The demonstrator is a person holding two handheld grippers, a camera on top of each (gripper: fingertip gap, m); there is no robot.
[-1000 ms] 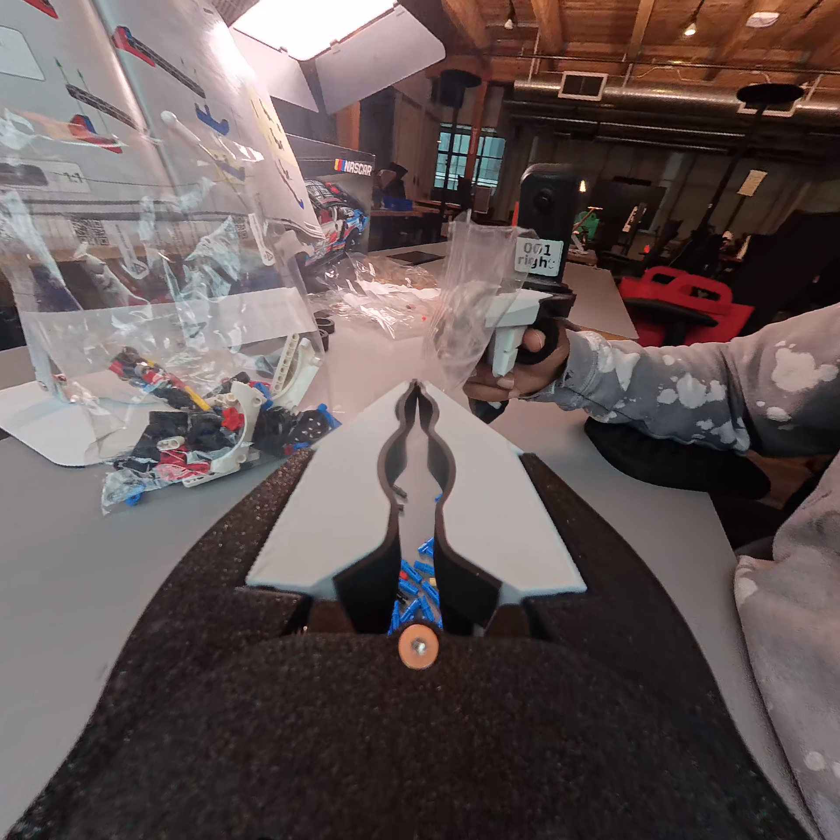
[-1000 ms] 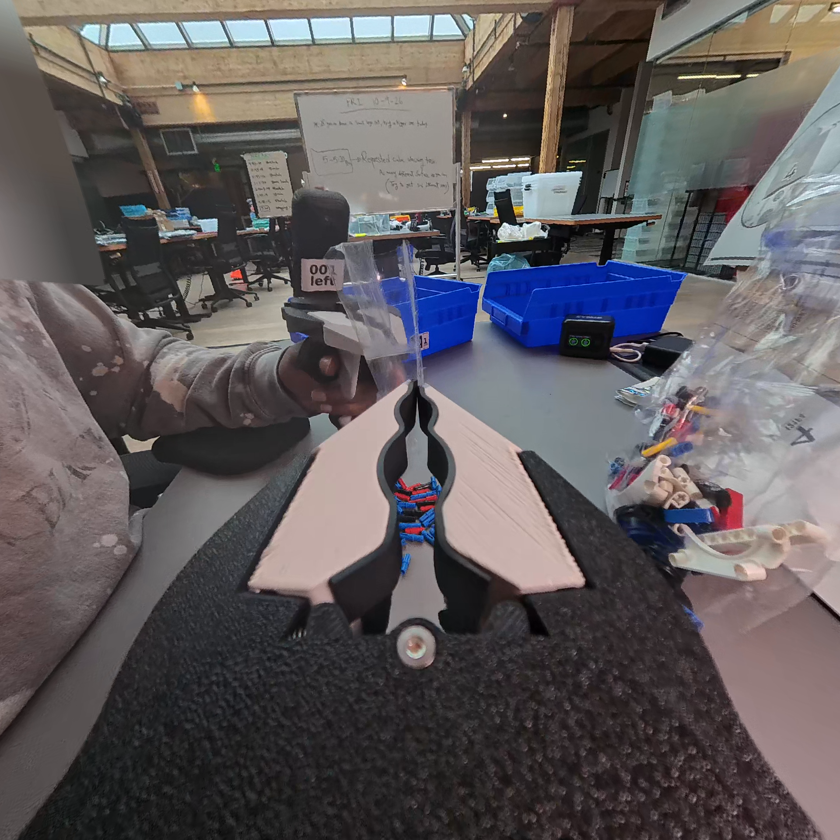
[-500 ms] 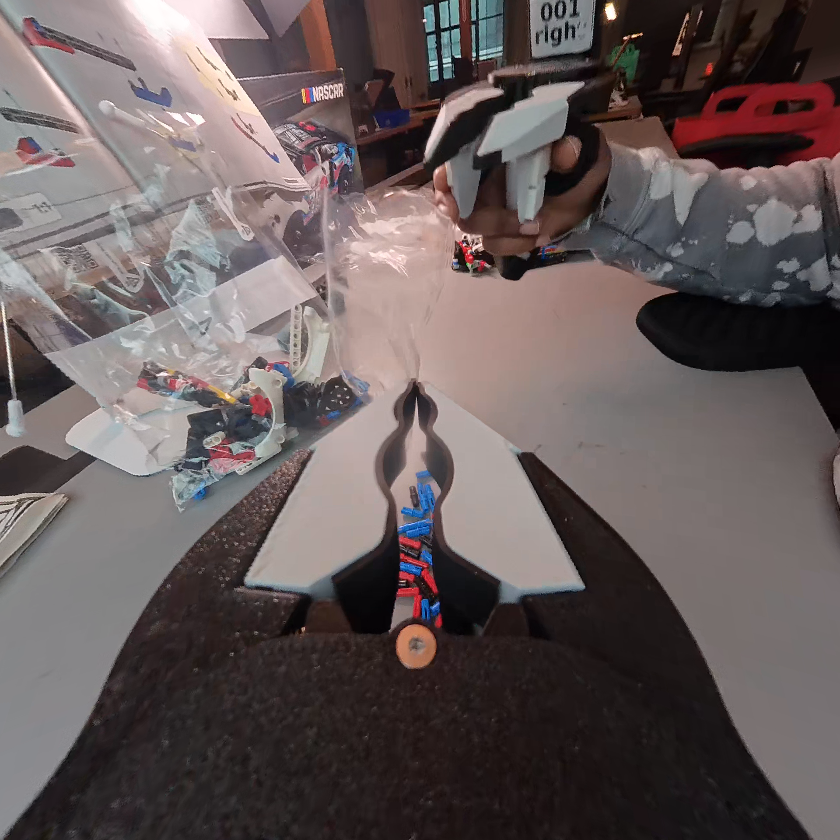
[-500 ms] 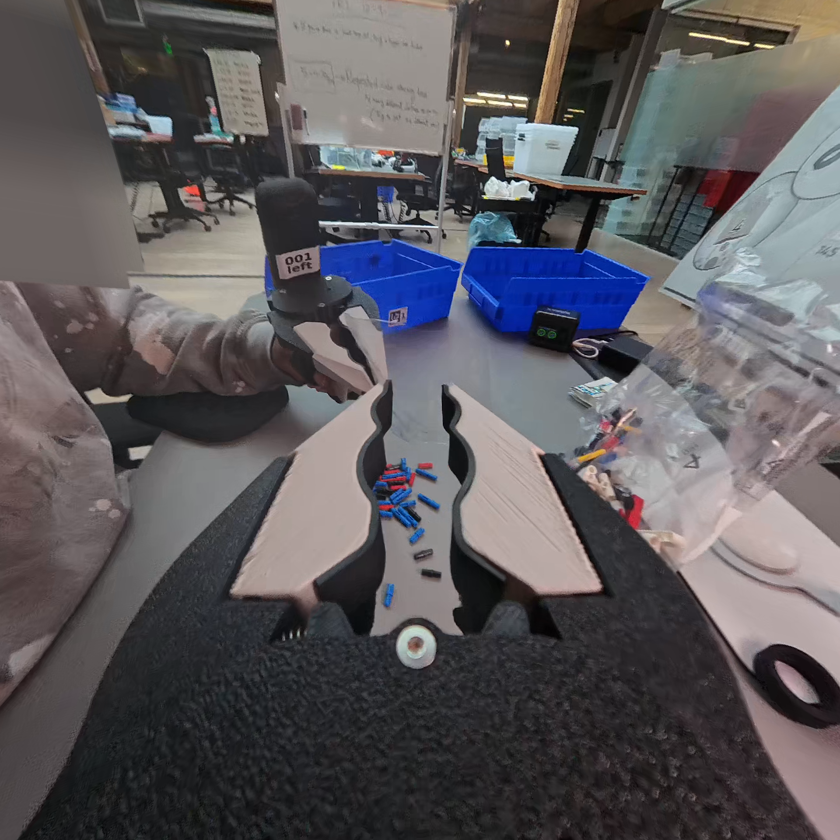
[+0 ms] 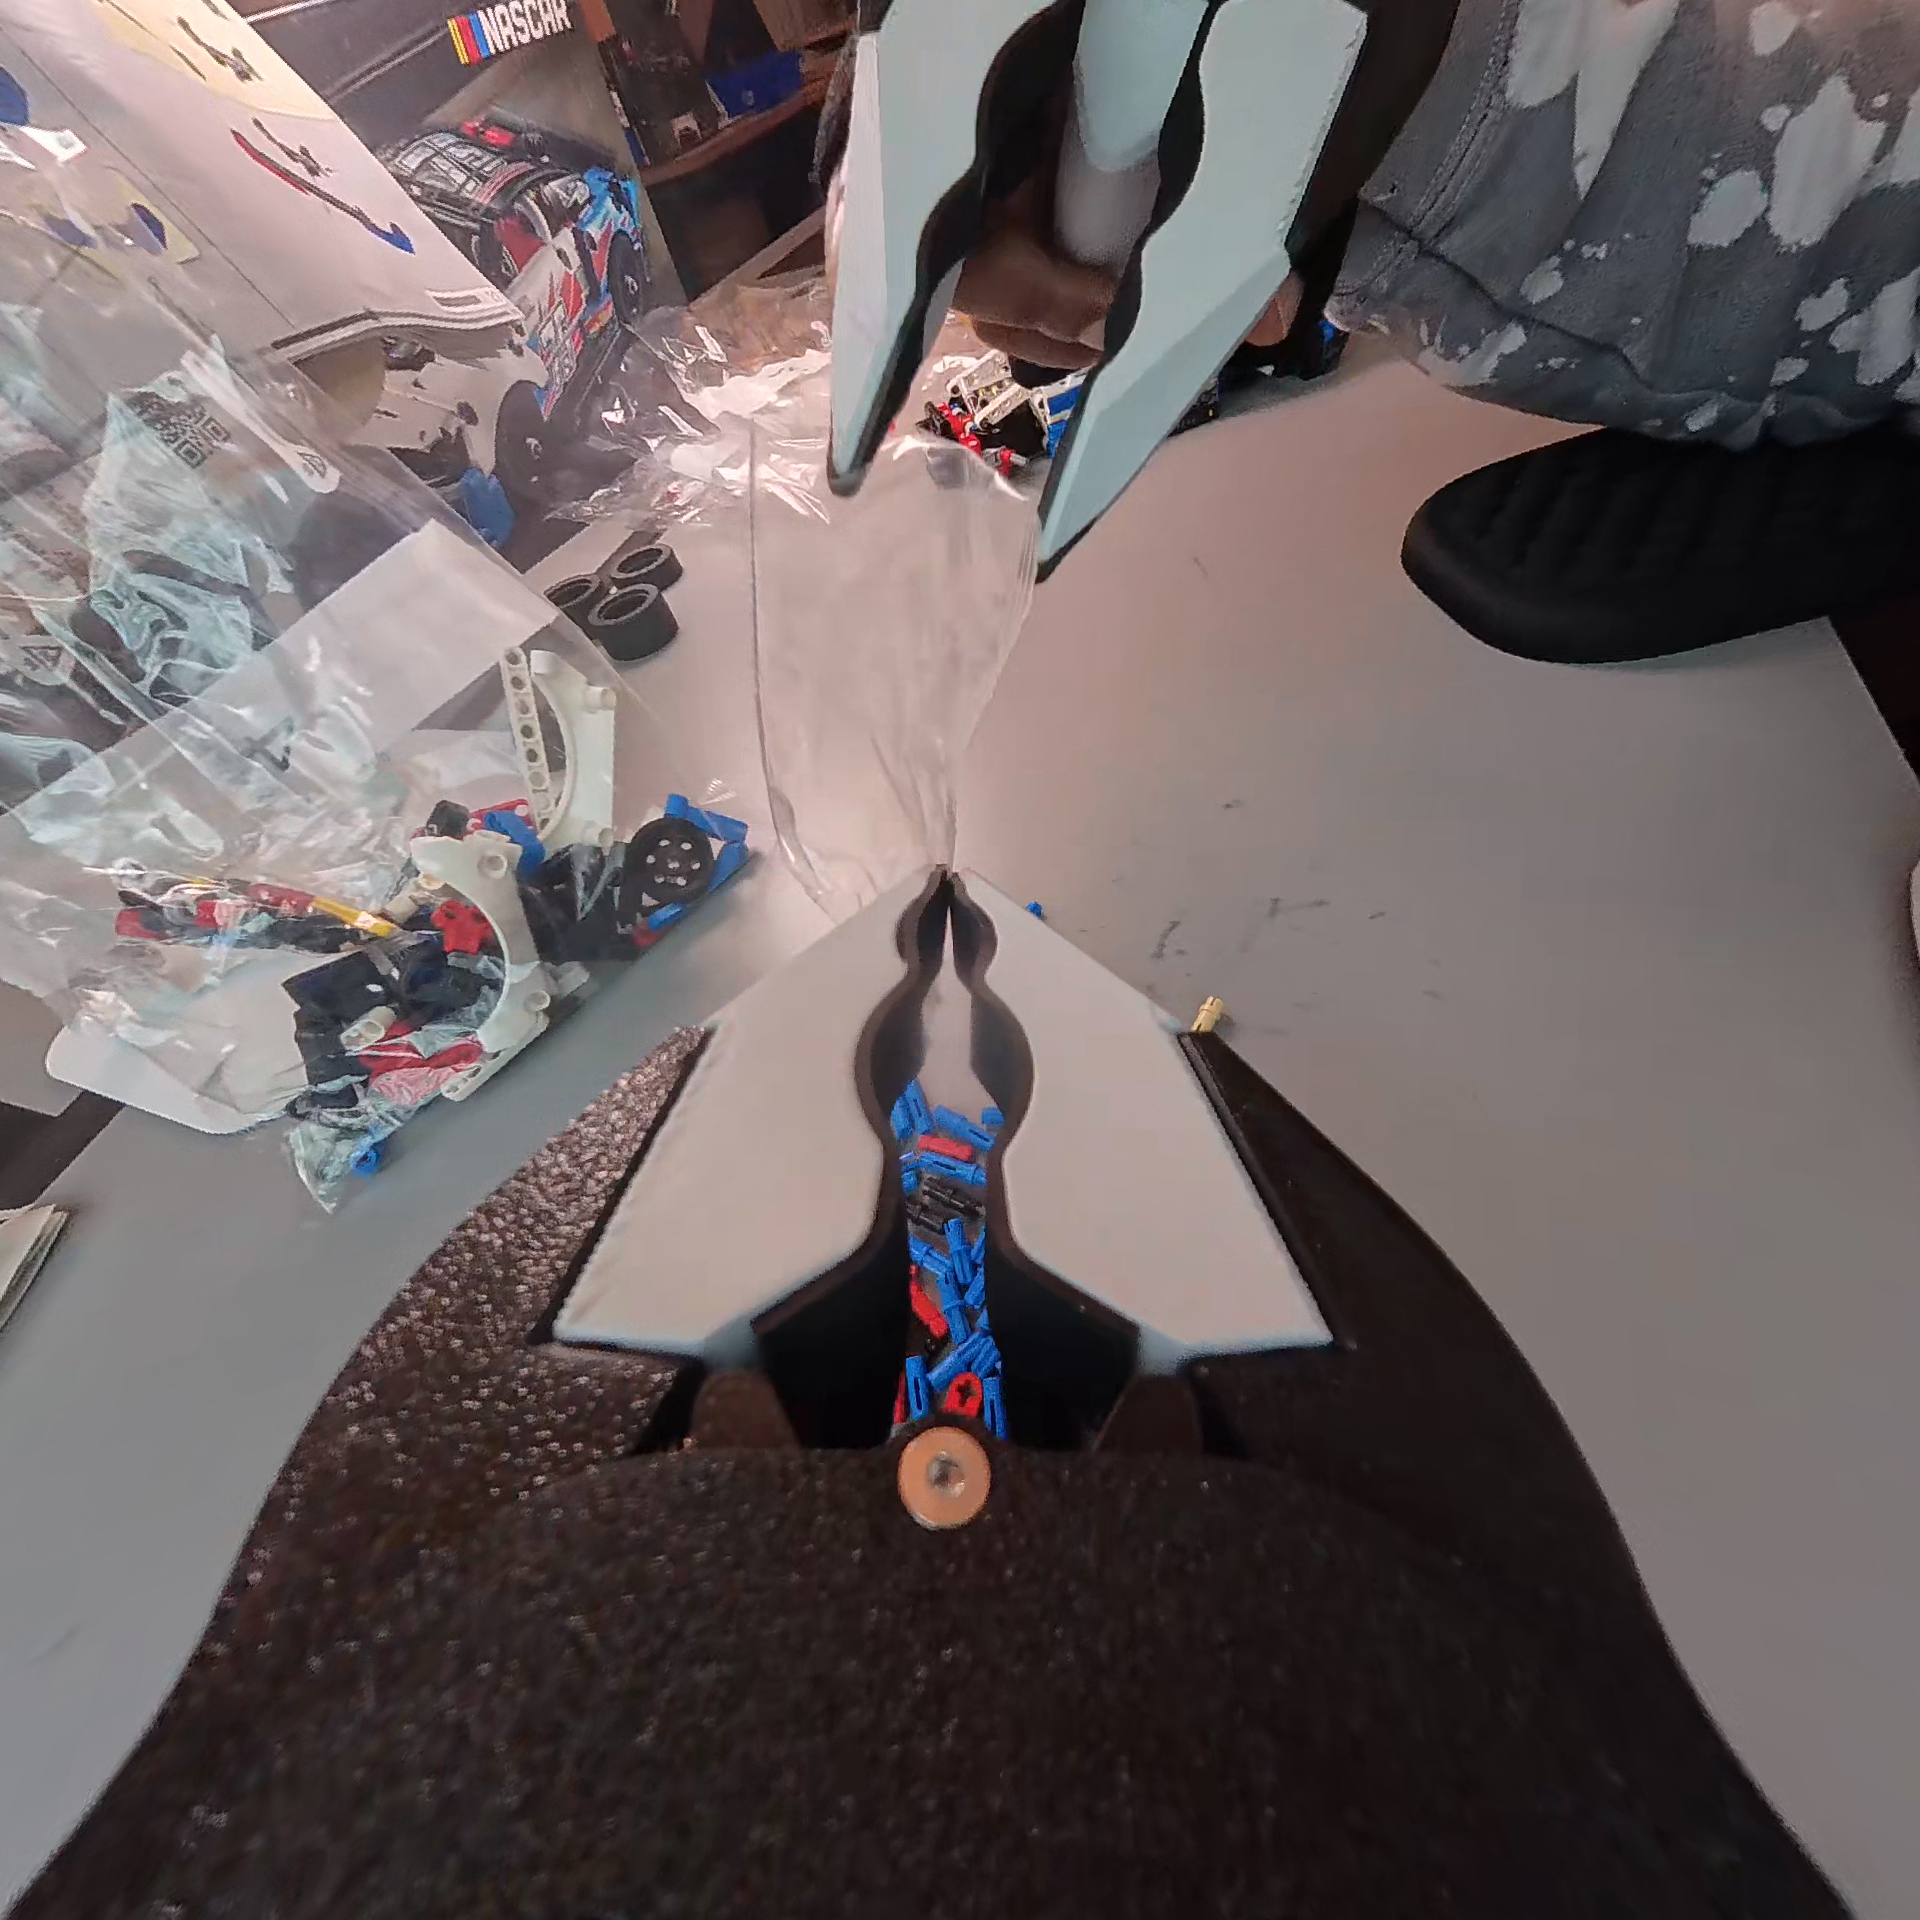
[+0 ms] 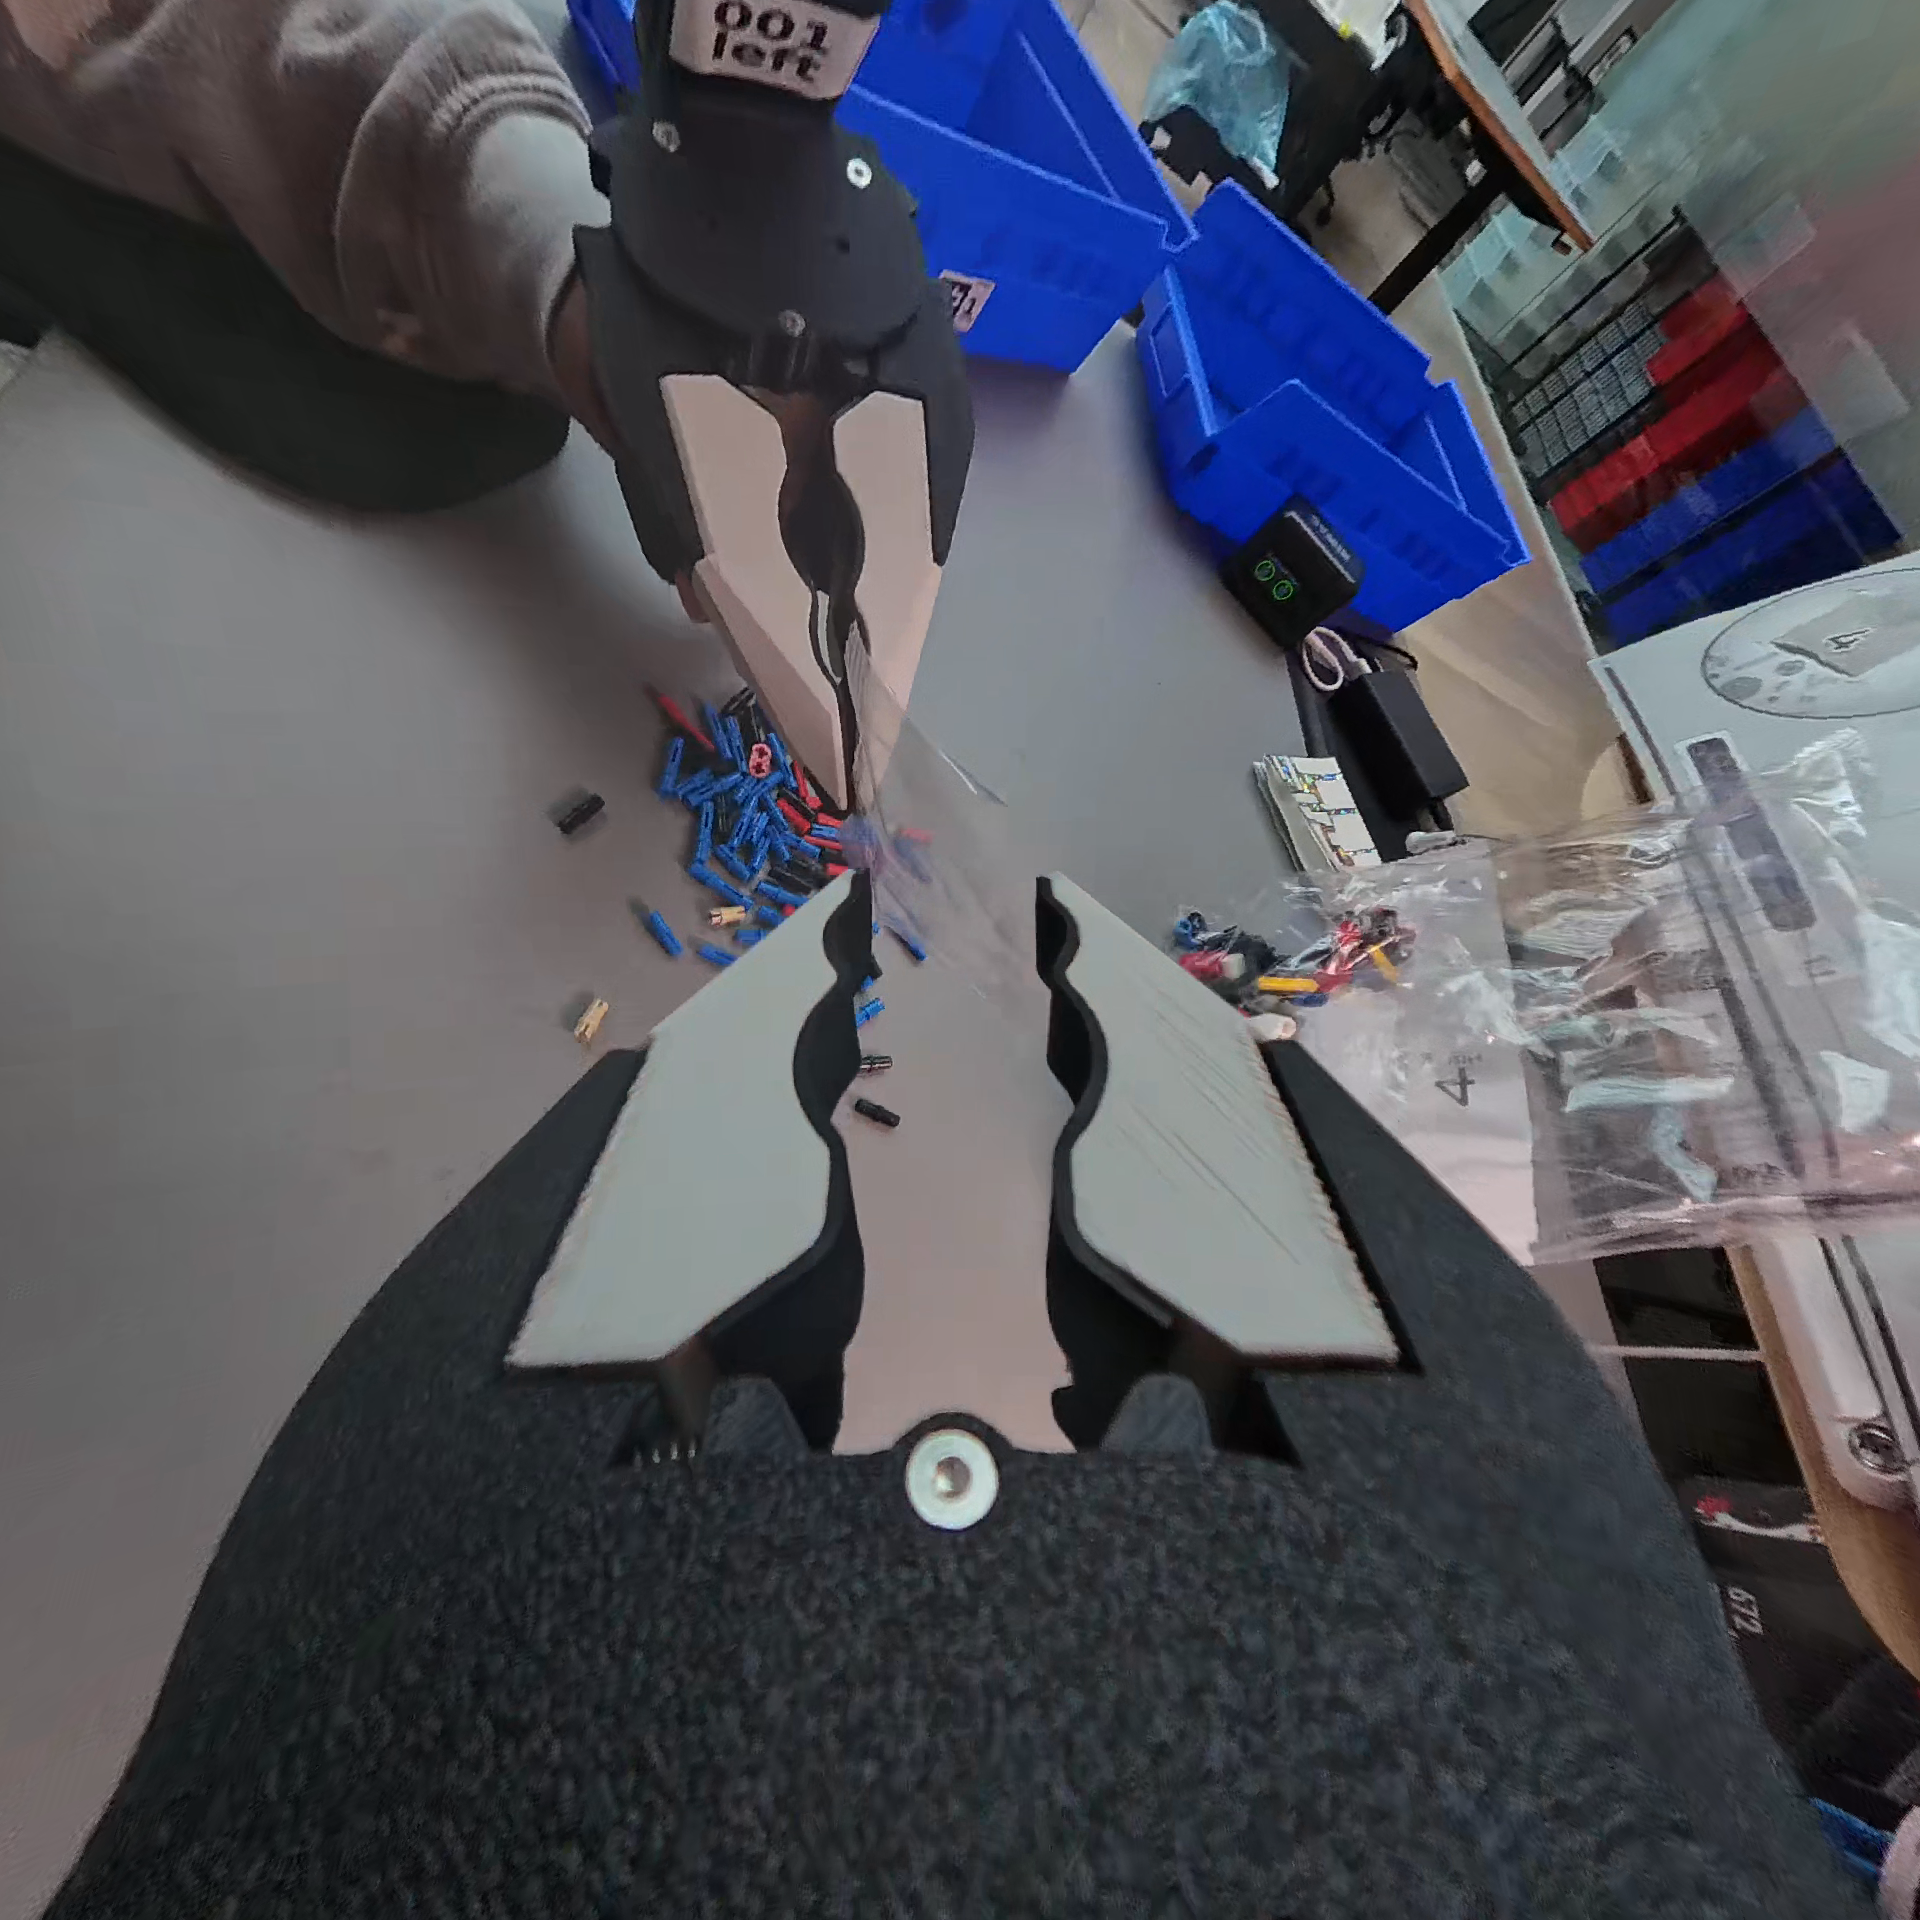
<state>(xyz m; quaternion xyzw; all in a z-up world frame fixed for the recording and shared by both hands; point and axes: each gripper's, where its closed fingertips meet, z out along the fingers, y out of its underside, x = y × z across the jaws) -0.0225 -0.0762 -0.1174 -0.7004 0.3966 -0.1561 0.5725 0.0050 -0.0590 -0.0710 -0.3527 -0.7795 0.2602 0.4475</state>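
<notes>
My left gripper is shut on one end of a clear, empty plastic bag, held above the grey table. A pile of small blue, red and black pins lies on the table under it. In the right wrist view the left gripper pinches the bag beside the pin pile. My right gripper is open, and the bag's free end reaches between its fingers without being clamped. It also shows at the top of the left wrist view.
A clear bag of mixed toy parts, black tyres and a toy-car box lie to the left. Blue bins, a black device, a booklet and a large clear bag are nearby. Stray pins lie apart. Left tips to right tips: about 6 cm.
My right gripper has opened and let go of the bag. Both grippers have tilted down towards the table and come closer together. The left gripper stays shut on the bag.
</notes>
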